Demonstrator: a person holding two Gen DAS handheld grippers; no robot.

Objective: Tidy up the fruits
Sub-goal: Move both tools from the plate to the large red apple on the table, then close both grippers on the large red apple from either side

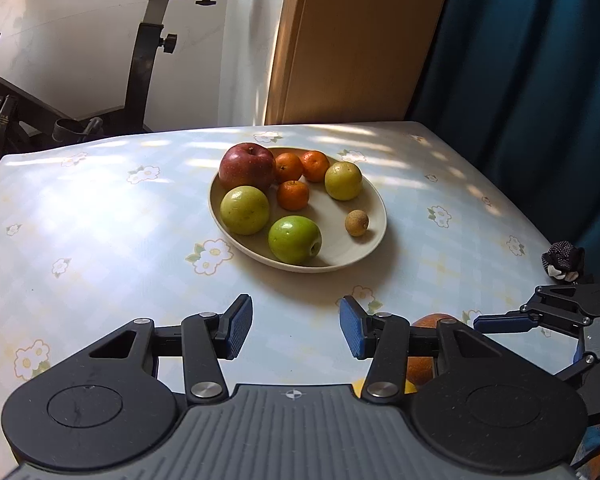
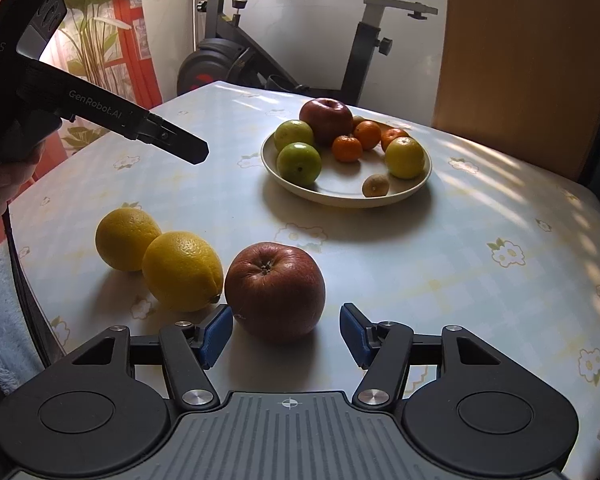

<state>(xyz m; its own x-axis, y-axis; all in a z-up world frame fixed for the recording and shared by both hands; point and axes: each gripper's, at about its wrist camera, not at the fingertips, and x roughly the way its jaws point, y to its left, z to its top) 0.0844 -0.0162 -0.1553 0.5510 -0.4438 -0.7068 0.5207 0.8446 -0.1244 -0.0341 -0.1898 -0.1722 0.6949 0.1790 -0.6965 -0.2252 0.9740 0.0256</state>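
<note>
Floral tablecloth (image 2: 460, 240): red apple (image 2: 275, 292) stem-up btwn parted right tongs (image 2: 286, 334), untouched; left tongs (image 1: 296, 326) apart, empty.

Both wrist views look down, close — sharing the plate (image 1: 374, 236).

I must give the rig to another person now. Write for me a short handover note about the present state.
Left gripper: open, empty, facing the round beige plate.
Right gripper: open, its blue fingers either side of the big red apple on the table, not pressing.
Done: eight fruits in the plate.
Left: this apple and two yellow lemons beside it on the table.
</note>
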